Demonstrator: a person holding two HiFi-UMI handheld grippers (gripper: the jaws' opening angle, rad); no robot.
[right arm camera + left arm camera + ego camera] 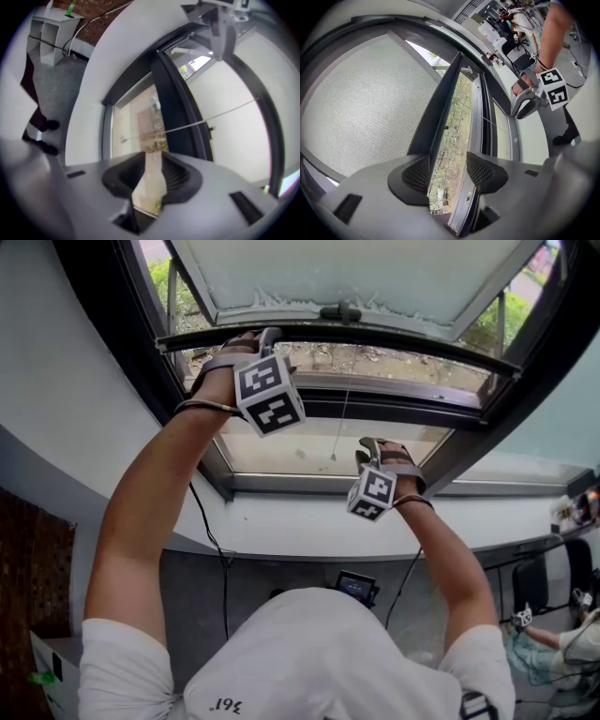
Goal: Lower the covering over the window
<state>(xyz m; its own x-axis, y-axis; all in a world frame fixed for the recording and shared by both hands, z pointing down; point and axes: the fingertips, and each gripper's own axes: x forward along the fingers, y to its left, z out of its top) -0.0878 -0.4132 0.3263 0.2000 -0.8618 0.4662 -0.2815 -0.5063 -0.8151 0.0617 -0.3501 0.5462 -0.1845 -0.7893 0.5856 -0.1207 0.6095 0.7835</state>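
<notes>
A white roller shade [356, 273] covers the upper part of the window. Its dark bottom bar [375, 337] runs across the pane. My left gripper [267, 336] reaches up to that bar. In the left gripper view the bar [438, 108] runs down along the left pad, daylight shows beside it, and the left gripper [447, 161] stands open. My right gripper [368, 446] is lower, beside the thin pull cord [341, 423]. Seen from the right gripper [152, 166], which is open with nothing between its pads, the cord [197, 123] crosses just beyond the fingertips.
The dark window frame [309, 407] and white sill [309, 512] lie below the bar. A black cable [211, 531] hangs down the wall. A seated person [562, 643] and a chair [534, 582] are at the lower right. A white shelf unit [47, 33] stands on the floor.
</notes>
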